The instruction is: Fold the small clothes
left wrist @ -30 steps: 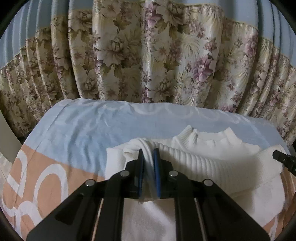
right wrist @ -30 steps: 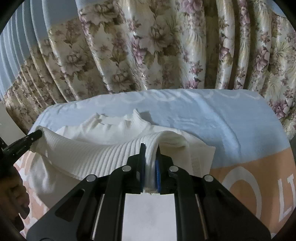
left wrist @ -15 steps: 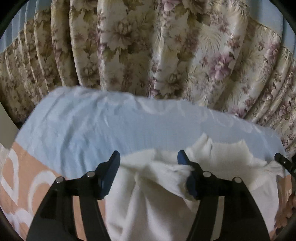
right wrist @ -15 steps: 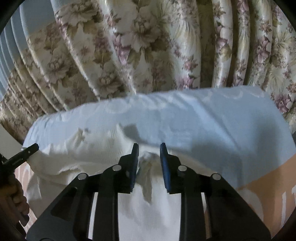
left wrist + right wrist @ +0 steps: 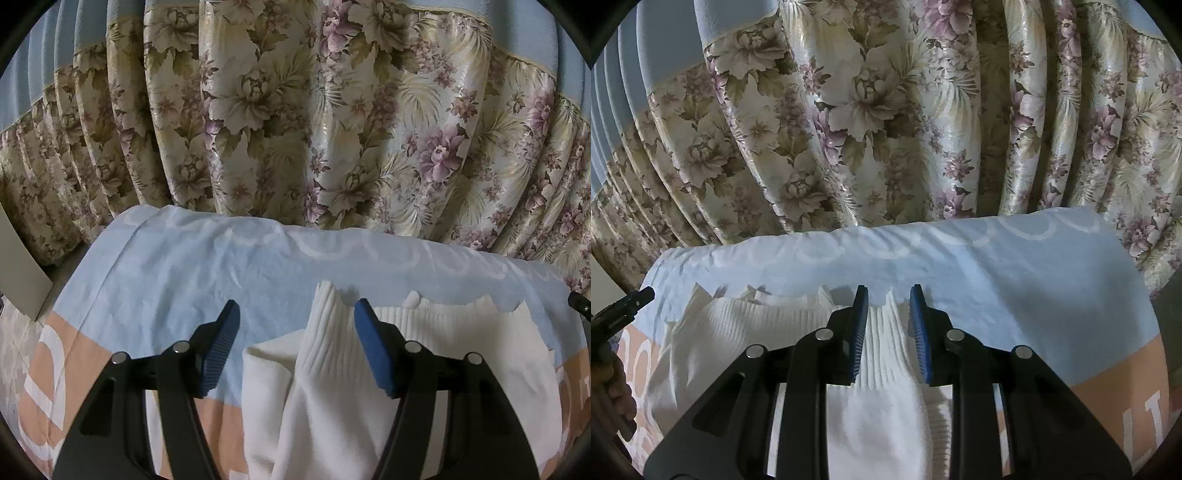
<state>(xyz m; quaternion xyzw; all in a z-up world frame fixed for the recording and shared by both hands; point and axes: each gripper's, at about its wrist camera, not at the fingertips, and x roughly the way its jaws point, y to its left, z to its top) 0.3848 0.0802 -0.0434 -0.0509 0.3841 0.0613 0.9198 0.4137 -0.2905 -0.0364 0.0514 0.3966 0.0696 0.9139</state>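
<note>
White ribbed sweater (image 5: 332,369) flat beneath both released, low-hovering hand-held grippers, left (image 5: 295,350) and right (image 5: 888,332)

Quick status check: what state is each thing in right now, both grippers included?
Left gripper: open, holding nothing.
Right gripper: open, straddling a ribbed fold, not clamped.
Sweater: released, lying folded on the sheet.
Sheet: spread, slightly wrinkled.
Curtain: drawn, pleated.

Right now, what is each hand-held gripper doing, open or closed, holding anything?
Left hand-held gripper: open, holding nothing; sweater lies between its fingers.
Right hand-held gripper: open, holding nothing, over the sweater.
</note>
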